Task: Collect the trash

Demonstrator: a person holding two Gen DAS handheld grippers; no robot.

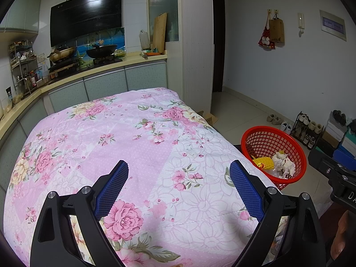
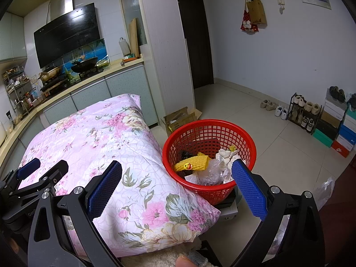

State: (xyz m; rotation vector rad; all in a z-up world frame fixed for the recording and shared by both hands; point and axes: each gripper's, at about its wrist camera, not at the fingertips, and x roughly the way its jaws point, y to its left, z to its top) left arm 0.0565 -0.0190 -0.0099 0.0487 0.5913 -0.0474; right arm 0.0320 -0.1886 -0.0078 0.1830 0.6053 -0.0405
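Right wrist view: showing red basket (image 2: 209,155) holding crumpled trash (image 2: 213,166); hovering with right tongs (image 2: 175,184) and left tongs (image 1: 179,187) spread wide, gripping nothing.

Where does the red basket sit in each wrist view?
Left wrist: red basket at right-centre, on the floor past the floral quilt's right edge.
Right wrist: red basket near centre, against the quilt's right side.
Shared landmark: yellow foam net inside the basket.
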